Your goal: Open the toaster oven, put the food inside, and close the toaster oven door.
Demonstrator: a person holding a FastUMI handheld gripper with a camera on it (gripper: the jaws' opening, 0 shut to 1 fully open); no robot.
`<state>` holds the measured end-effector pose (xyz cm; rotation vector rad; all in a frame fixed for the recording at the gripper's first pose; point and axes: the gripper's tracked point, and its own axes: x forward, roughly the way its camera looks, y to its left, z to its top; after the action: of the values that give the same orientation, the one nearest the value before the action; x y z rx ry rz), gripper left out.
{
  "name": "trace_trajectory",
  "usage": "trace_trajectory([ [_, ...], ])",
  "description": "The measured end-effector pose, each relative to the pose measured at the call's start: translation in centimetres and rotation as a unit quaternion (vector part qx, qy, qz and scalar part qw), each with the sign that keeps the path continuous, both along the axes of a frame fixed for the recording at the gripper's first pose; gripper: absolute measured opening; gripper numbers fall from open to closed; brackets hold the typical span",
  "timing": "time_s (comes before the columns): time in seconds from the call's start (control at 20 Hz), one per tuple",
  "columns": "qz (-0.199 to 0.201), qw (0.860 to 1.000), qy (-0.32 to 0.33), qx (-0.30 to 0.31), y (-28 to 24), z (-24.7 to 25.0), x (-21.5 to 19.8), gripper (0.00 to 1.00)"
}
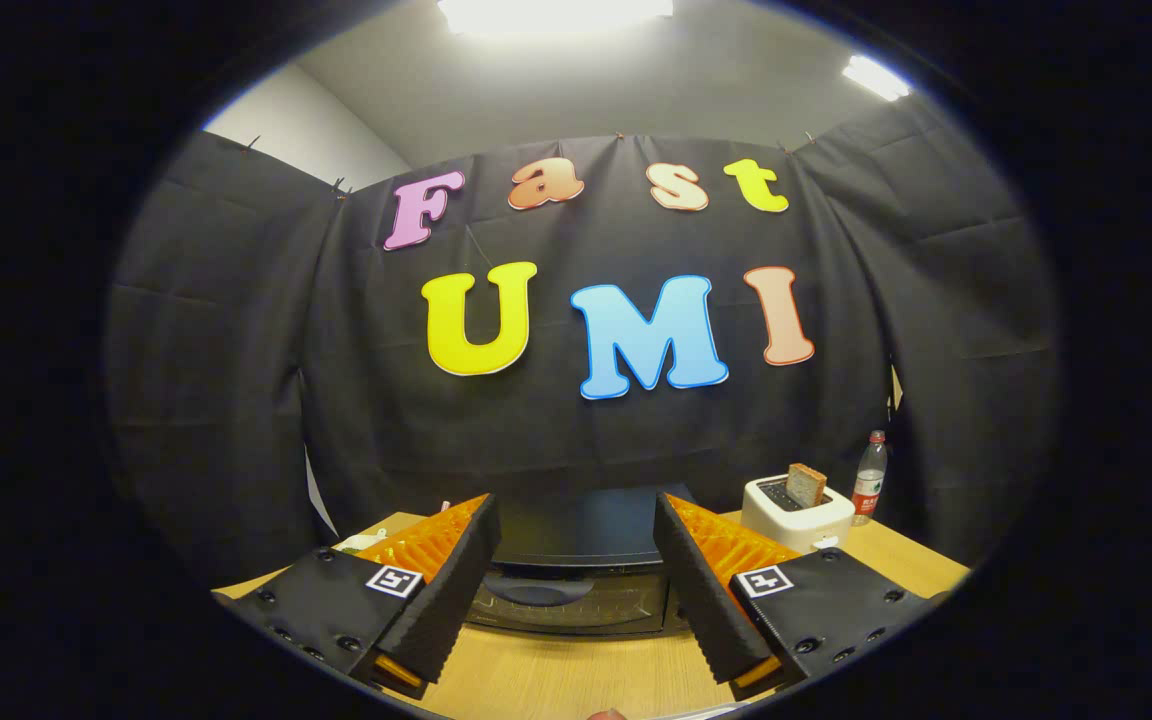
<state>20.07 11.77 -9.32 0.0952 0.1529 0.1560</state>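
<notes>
The gripper (576,520) is nearest, and its two fingers (456,590) stand wide apart with nothing between the pads. They hold nothing and touch nothing. Each finger carries a small square marker on its top side.

Under the fingers lies the wooden table (576,675), light in colour, with a bare strip just before the oven.

Just ahead of the fingers, and seen in the gap between them, stands the toaster oven (571,575). It is dark and low, and it sits on the table facing the gripper. Its door (561,603) seems to be closed, with a curved handle across the upper part of the glass, though the fingers hide both ends of the oven and the view is dim there, so I cannot be fully sure. What is inside cannot be seen.

Beyond the left finger, on the table, there is a small pale thing (361,541), mostly hidden; I cannot tell what it is.

Beyond the right finger, further back on the table, stands a white toaster (798,512). A slice of bread (807,484) stands upright in one of its slots and rises above the top. Just beside the toaster, on its far side from the oven, stands a clear plastic bottle (869,479) with a red cap, upright.
</notes>
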Motion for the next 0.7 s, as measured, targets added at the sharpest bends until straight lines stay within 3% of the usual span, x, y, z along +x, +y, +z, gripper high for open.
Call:
trace_trajectory([
  [0.35,0.023,0.998,0.057,-0.006,3.6,-6.5,4.8,0.98],
  [0.7,0.033,0.994,0.097,-0.021,6.0,-11.4,7.0,0.98],
])
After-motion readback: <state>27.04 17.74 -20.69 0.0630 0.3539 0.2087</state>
